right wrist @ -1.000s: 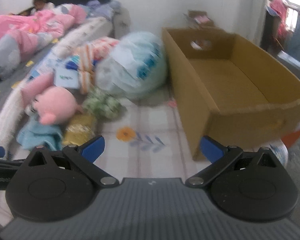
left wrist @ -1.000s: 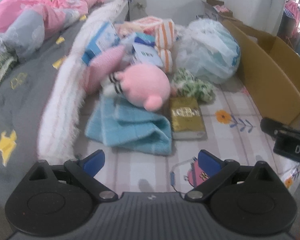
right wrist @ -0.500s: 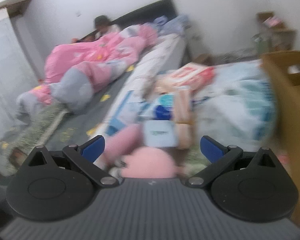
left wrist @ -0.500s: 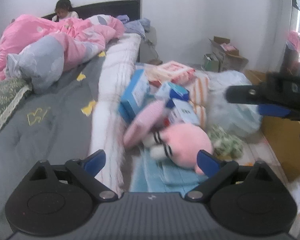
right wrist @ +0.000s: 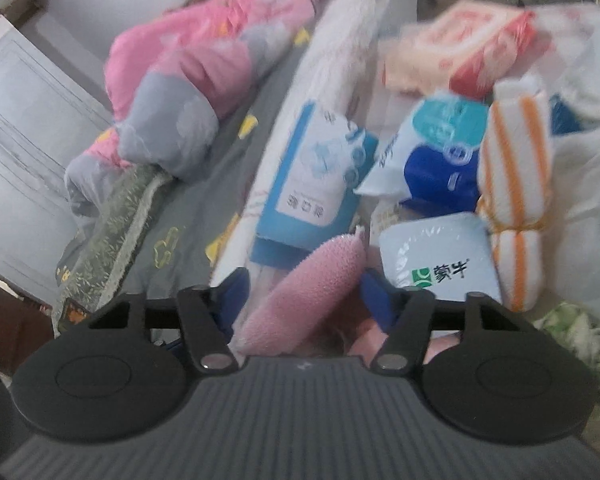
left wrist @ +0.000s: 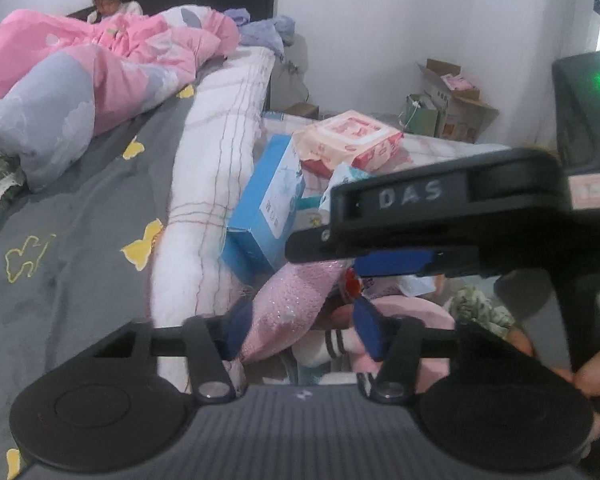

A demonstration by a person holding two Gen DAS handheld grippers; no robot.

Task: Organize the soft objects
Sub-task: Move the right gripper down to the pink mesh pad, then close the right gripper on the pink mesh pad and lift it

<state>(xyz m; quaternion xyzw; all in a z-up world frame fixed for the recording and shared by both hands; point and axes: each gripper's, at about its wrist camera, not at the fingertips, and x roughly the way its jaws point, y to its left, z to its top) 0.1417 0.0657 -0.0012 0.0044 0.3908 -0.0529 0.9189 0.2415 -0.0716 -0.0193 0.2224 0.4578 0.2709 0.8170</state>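
Both grippers are low over the pile of things beside the bed, and both are going for the same toy. The pink plush toy (left wrist: 384, 320) lies on its side in the pile, with its long pink ear (left wrist: 292, 300) sticking up and away from its round body. That ear is the easy part to grab, which is likely why both grippers aim at it. In the left wrist view, the left gripper (left wrist: 300, 332) has the ear between its blue fingers, and its jaws are closing on it. The pads look near the ear, but I cannot tell if they squeeze it yet. In the right wrist view, the right gripper (right wrist: 300, 300) also has the pink ear (right wrist: 300, 296) between its fingers, and its jaws are closing too. It looks not clenched tight yet. From the left wrist view the right gripper (left wrist: 396, 262) comes in from the right side and hangs just above the toy, so the two grippers are very close together. A blue box (left wrist: 268, 204) leans on the white rolled blanket (left wrist: 212, 184) just behind the toy. A striped orange towel (right wrist: 516, 184) and a light blue pack (right wrist: 440, 264) sit just to the right of the ear, so the pile is crowded there. The toy is still down in the pile and not lifted.
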